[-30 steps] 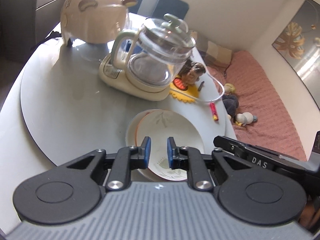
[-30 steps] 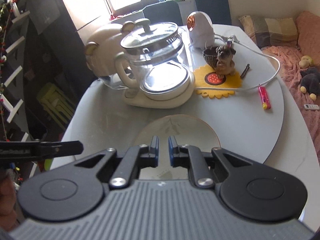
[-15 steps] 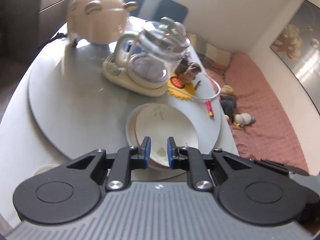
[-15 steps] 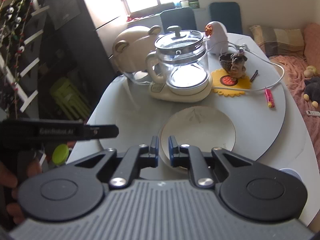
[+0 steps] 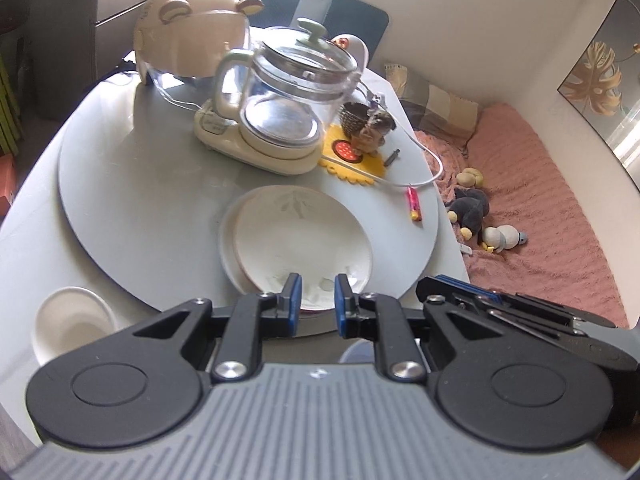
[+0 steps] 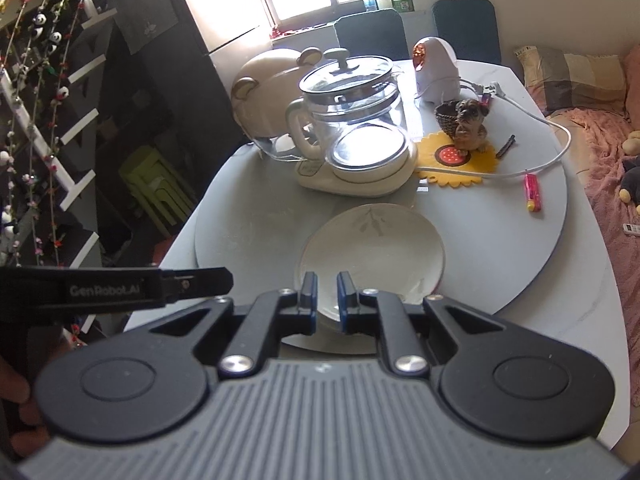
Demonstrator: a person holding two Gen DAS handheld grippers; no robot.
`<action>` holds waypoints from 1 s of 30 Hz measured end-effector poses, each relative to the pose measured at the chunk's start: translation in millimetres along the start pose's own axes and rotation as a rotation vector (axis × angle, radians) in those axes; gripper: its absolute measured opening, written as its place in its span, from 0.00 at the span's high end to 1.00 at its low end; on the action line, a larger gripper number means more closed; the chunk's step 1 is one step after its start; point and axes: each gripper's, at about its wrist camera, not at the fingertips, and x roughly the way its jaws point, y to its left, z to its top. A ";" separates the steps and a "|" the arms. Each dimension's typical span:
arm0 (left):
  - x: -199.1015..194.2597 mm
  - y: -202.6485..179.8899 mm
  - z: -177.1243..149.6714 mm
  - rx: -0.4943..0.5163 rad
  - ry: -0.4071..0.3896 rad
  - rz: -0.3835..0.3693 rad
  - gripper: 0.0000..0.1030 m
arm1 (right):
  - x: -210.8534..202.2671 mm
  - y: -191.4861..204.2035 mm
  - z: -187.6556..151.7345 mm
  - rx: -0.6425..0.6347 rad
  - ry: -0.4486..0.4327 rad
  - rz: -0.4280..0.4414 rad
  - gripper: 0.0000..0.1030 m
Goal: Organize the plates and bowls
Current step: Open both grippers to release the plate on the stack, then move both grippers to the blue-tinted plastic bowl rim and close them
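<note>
Both grippers are pulling back from the table now, and the view has widened: the stack of two cream ceramic plates with a leaf print that filled the frame a second ago sits further off, lying flat on the round grey turntable, just in front of the glass kettle on its cream base. The left gripper hangs over the near rim of the stack with its blue-padded fingers almost together, a narrow gap between them and nothing in it. The right gripper is narrower yet, all but closed, and empty as well. So the plates look stacked and let go, and my read is that this step is finished. Newly in sight at the left is a small white ceramic bowl on the pale tabletop, off the turntable and well apart from the plates; that seems the likely next piece. Hard to judge: the near edge of the stack is hidden behind both gripper bodies, a bluish round shape below the left fingers cannot be identified, and the bowl does not show in the right view.
</note>
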 end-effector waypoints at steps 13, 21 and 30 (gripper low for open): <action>70.1 -89.6 -16.9 0.025 0.132 -0.050 0.82 | -26.7 -102.4 -3.5 0.094 -0.011 -0.024 0.86; 131.1 -135.3 -30.2 0.143 0.302 -0.043 0.82 | -36.3 -169.8 -19.7 0.181 0.025 -0.068 0.86; 184.1 -167.6 -45.8 0.242 0.405 -0.031 0.65 | -27.5 -215.3 -51.4 0.268 0.114 -0.080 0.77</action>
